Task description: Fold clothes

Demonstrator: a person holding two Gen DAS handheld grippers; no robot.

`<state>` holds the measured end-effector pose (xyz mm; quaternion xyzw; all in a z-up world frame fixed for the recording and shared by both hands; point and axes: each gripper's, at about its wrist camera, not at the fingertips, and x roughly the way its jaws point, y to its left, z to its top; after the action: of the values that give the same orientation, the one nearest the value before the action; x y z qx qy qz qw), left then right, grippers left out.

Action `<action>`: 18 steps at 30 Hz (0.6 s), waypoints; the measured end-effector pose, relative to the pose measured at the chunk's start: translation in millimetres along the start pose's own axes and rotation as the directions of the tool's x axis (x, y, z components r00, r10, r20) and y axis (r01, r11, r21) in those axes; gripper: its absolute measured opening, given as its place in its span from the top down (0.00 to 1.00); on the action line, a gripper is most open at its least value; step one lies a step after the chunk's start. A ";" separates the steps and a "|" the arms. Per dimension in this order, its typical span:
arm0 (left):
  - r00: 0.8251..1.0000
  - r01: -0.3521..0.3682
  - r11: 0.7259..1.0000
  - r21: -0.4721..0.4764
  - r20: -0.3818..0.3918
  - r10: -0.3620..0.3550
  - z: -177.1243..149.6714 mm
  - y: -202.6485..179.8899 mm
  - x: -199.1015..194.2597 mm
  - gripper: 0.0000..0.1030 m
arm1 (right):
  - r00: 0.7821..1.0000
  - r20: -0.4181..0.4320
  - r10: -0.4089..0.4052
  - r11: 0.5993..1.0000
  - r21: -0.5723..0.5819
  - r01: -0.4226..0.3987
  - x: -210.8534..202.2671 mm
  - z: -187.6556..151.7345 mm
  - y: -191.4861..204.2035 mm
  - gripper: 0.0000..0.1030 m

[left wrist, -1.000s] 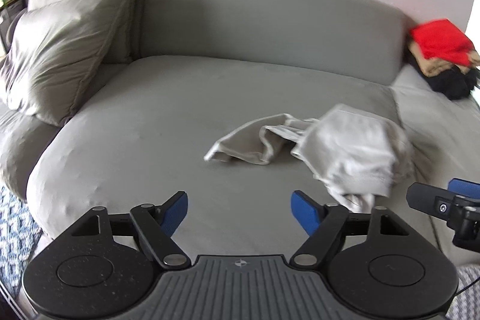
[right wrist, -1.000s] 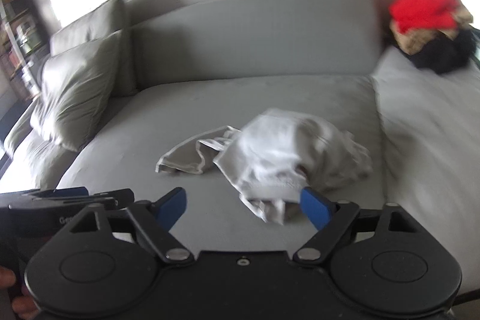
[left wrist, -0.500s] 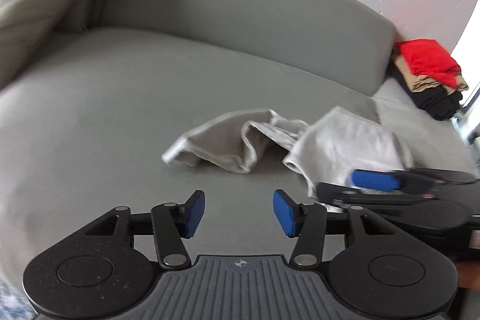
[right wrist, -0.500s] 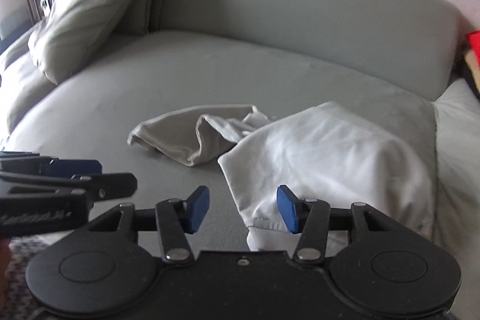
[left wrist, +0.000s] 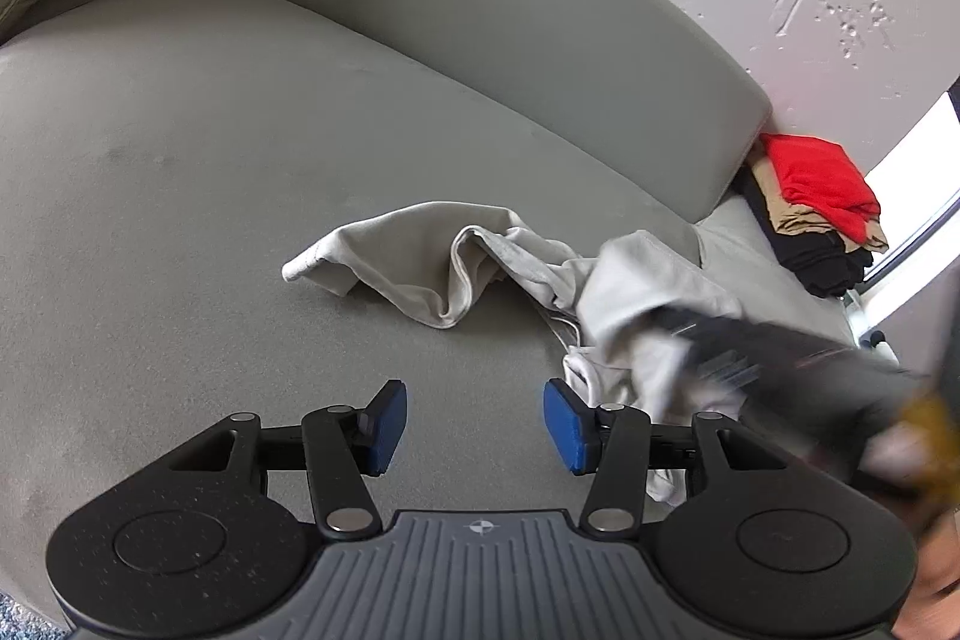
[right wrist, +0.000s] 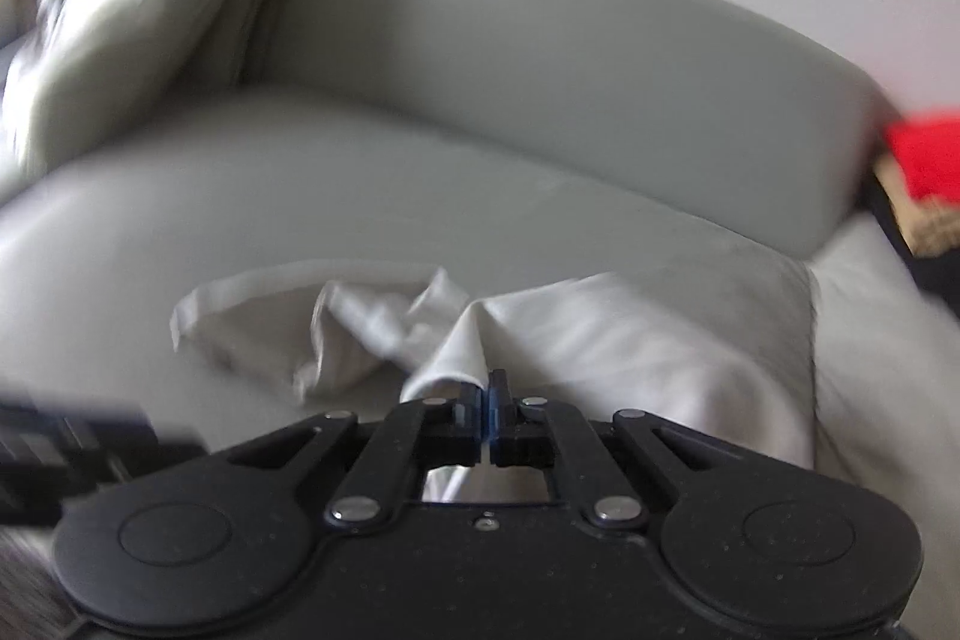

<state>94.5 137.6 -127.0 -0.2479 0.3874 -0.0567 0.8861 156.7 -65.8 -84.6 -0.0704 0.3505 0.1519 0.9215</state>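
A crumpled off-white garment [left wrist: 420, 262] lies on the grey couch seat [left wrist: 180, 220]; its larger bunched part [right wrist: 630, 334] is to the right. My right gripper [right wrist: 486, 418] is shut on a fold at the garment's near edge, and cloth rises in a peak from between the pads. In the left wrist view it shows as a dark blur [left wrist: 780, 364] over the garment's right part. My left gripper [left wrist: 474, 427] hovers low over bare seat just left of the garment's near corner, open, with nothing between its blue pads [left wrist: 387, 427].
A stack of clothes with a red piece on top [left wrist: 822, 184] sits at the couch's far right. Grey pillows [right wrist: 138, 34] lean at the far left. The curved backrest [left wrist: 480, 40] stands behind the seat, in front of a rough white wall.
The right gripper's jaws closed onto the garment's near edge. Both grippers dropped closer to the seat. The left jaws narrowed a second ago and have held since.
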 end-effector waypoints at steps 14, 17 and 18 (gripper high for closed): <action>0.992 0.100 0.940 0.325 0.035 -0.118 -35.5 -78.8 -46.3 0.54 | 0.963 -0.119 -0.241 0.700 0.667 0.257 -153.2 -72.9 -234.5 0.93; 0.986 0.141 0.903 0.406 0.020 -0.163 -47.7 -104.5 -65.4 0.54 | 0.979 -0.124 -0.159 0.702 0.683 0.201 -162.7 -97.7 -231.1 0.80; 0.984 0.155 0.891 0.426 0.014 -0.178 -51.0 -110.7 -71.8 0.54 | 0.985 -0.109 -0.131 0.706 0.687 0.170 -166.6 -102.3 -227.2 0.76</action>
<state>18.4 42.1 -55.6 -0.0836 0.3197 -0.2083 0.9205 49.7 -342.9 -44.2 0.2476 0.3985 -0.0679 0.8805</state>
